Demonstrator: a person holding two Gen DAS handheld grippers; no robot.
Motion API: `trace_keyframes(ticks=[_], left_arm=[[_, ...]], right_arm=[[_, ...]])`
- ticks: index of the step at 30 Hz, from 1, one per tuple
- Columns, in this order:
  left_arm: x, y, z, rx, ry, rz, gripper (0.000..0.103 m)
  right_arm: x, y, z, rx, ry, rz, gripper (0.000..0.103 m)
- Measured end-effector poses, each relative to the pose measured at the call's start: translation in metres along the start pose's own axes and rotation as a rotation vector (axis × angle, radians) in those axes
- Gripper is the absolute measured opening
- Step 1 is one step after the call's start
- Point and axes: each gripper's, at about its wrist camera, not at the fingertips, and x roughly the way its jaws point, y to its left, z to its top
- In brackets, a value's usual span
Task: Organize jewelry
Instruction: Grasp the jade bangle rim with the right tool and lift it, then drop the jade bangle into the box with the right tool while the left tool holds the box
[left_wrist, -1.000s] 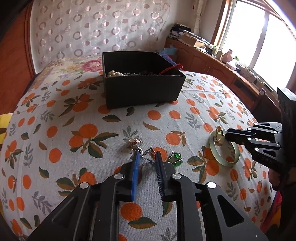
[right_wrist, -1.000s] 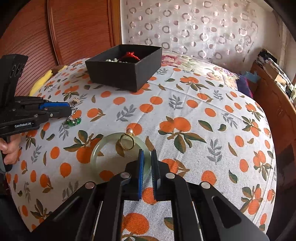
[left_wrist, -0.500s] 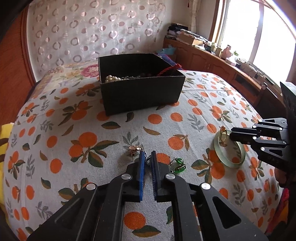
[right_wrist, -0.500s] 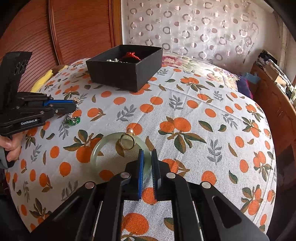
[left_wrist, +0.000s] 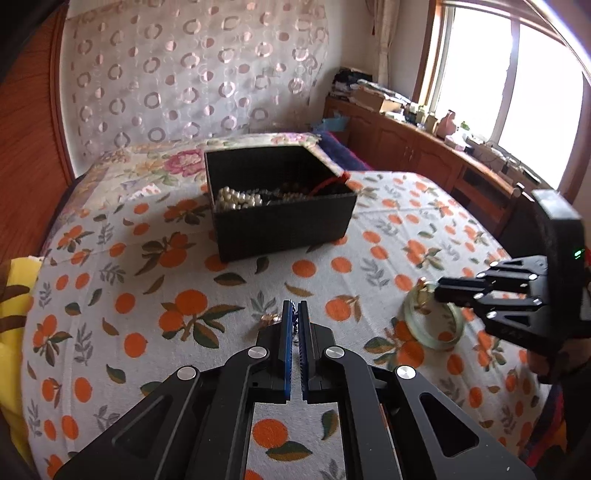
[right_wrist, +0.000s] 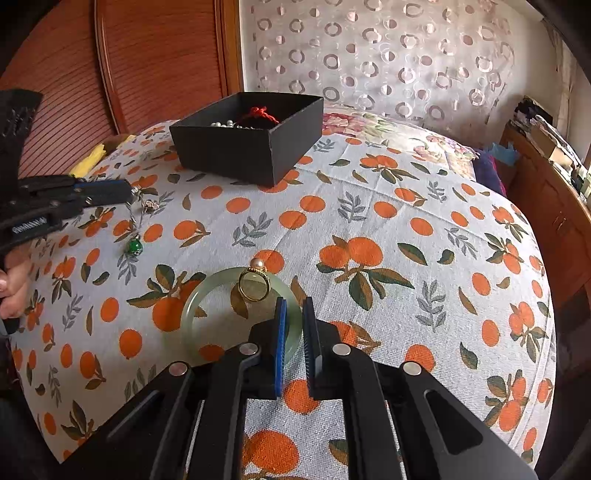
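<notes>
The left gripper (left_wrist: 294, 314) has its blue-padded fingers (left_wrist: 286, 332) pressed together on the thin silver chain of a pendant necklace (right_wrist: 138, 218); in the right wrist view the chain hangs slack from the tips, with a small metal charm part-way down and a round green bead (right_wrist: 133, 245) at the bottom, apparently resting on or just above the cloth. The step in hand seems to be carrying this necklace to the black cardboard box (left_wrist: 280, 206), which stands well apart toward the far side of the bed (right_wrist: 369, 229) and already holds a strand of pearls (left_wrist: 238, 198) and a red cord (right_wrist: 260, 112). To do it well, lift straight up until the bead hangs free, then move slowly so the pendant does not swing into the box wall, and let go only once it is over the open top. The chain is fine and slippery, so the grip must stay firm. The right gripper (right_wrist: 293, 325) hovers low with its fingers slightly apart, straddling the near rim of a smooth, pale green jade bangle (right_wrist: 199, 295) without yet closing on it; a gold ring with a pearl (right_wrist: 254, 282) leans upright on the bangle's far edge and could topple if the bangle is nudged. The orange-printed bedspread is coarse woven cotton, soft and yielding.
</notes>
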Motion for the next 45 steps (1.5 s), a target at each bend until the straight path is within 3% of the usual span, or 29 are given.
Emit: trace_keyframes(ticks=[7,14,20,31,45], left_arm=[[-0.021,-0.008,0.009,0.007,-0.057,-0.013,0.002],[-0.032,-0.01,0.015,0.01,-0.094,-0.016,0.002],[-0.039,-0.008,0.021,0.004,-0.116,-0.016,0.002],[-0.048,-0.002,0.056,0.024,-0.166,0.0,0.002],[-0.016,0.013,0.114,0.029,-0.173,0.033,0.002]], right_arm=[[-0.003,0.008,-0.003,-0.036,-0.022,0.001,0.009],[-0.031,0.02,0.006,-0.061,-0.147,-0.012,0.008],[-0.045,0.02,0.019,-0.062,-0.193,-0.008,0.008],[-0.05,0.009,0.062,-0.061,-0.248,-0.008,0.009],[-0.028,-0.002,0.124,-0.084,-0.308,0.032,0.009]])
